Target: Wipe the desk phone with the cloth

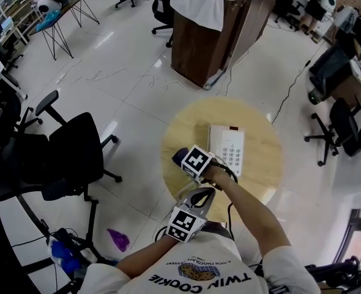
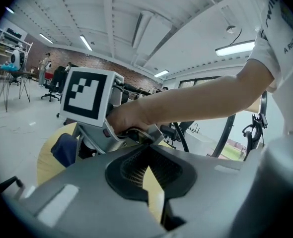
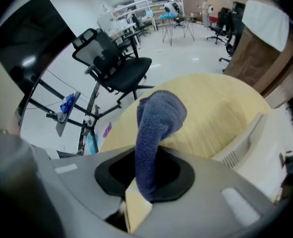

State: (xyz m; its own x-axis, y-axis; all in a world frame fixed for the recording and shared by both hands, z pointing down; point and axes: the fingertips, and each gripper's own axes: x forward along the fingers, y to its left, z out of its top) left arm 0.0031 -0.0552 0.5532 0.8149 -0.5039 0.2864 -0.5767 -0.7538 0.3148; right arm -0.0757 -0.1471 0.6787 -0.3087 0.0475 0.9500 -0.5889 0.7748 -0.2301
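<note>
Right gripper [image 3: 145, 181]: jaws clamped on a blue cloth [image 3: 155, 125], which bulges out ahead of them over the round wooden table [image 3: 213, 115]; right hand [image 1: 219, 175] wrapped round the handle; forearm stretched forward from the lower right, across the table's near edge.

Cloth sits over the table's left part, just beside the white desk phone [image 1: 227, 149]; whether it touches the phone cannot be told; the phone lies flat near the table's middle, keypad up.

Left gripper [image 2: 147, 171]: jaws pressed together, nothing between them; held low at the table's near edge, pointing up toward the right hand; left arm bent, forearm coming in from the lower left; the right forearm crosses above it.

Black office chair [image 1: 76, 149] stands left of the table.
</note>
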